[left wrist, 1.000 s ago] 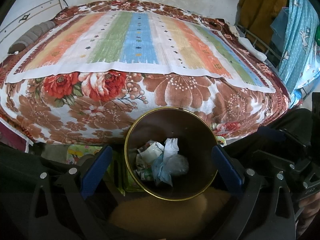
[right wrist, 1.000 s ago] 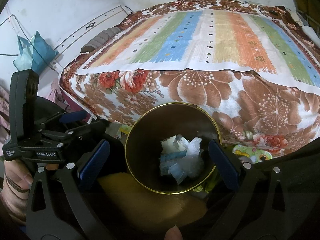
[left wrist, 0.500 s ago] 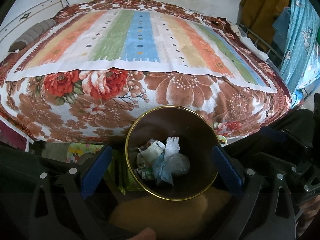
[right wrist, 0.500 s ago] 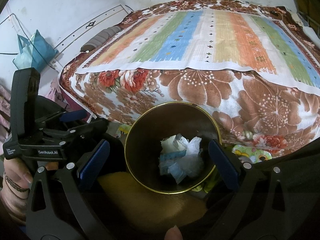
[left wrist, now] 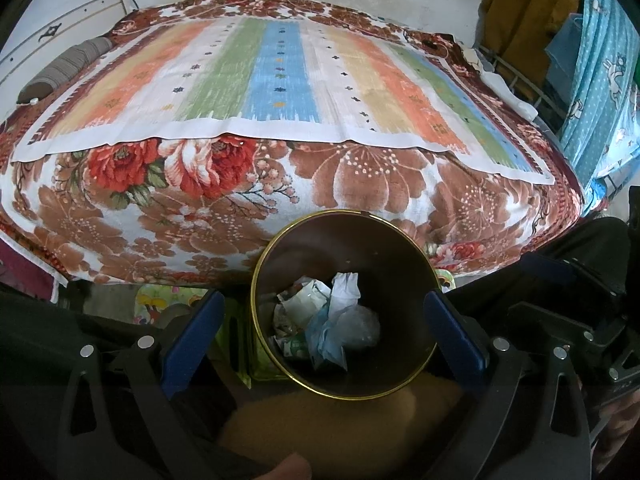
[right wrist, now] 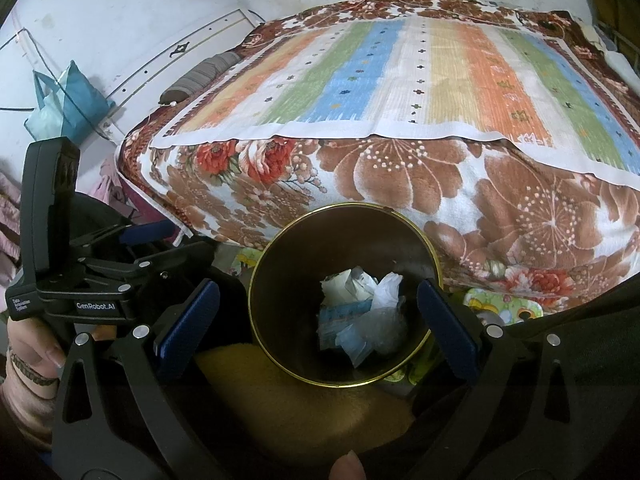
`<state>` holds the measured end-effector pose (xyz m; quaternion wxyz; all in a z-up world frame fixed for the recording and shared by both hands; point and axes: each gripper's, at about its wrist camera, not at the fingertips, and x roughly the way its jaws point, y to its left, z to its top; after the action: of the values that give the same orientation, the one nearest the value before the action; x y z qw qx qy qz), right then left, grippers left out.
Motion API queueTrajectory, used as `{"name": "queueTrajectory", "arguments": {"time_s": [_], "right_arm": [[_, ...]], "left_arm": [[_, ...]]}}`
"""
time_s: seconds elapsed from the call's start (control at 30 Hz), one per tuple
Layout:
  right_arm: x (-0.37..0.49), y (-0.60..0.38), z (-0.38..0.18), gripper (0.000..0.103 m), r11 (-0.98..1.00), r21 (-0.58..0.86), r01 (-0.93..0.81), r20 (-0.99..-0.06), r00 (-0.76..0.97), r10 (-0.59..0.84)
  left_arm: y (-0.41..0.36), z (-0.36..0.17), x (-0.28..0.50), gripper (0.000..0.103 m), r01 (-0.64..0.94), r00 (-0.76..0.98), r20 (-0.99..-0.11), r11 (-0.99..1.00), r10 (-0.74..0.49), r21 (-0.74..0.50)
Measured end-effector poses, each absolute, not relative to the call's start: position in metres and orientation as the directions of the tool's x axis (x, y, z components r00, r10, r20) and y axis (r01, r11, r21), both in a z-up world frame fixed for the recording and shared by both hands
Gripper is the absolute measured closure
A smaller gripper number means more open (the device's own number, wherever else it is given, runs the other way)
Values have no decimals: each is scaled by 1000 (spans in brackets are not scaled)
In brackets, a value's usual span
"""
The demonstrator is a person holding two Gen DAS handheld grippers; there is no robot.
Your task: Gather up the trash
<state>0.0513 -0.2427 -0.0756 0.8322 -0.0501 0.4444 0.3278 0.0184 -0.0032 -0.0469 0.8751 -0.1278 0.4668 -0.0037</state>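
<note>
Right wrist view: left tool reads "GenRobot.AI"; both tools spread wide, empty, over bin

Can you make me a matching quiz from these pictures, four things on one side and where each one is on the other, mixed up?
Things:
1. crumpled trash
2. striped sheet
3. teal bag
4. grey roll

Places:
A. at the bed's far left edge, by the wall
B. inside the gold-rimmed bin
C. spread over the floral blanket
D. hanging on the white wall

Pairs: 1-B, 2-C, 3-D, 4-A
</note>
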Motion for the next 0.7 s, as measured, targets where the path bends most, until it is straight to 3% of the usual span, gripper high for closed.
{"name": "queueTrajectory", "arguments": {"time_s": [0.7], "right_arm": [[52,-243,-77,9,779,205,-592,-773,390,500]], "left_arm": [[1,-51,17,6,-132,555,-823,963,-123,-234]]}}
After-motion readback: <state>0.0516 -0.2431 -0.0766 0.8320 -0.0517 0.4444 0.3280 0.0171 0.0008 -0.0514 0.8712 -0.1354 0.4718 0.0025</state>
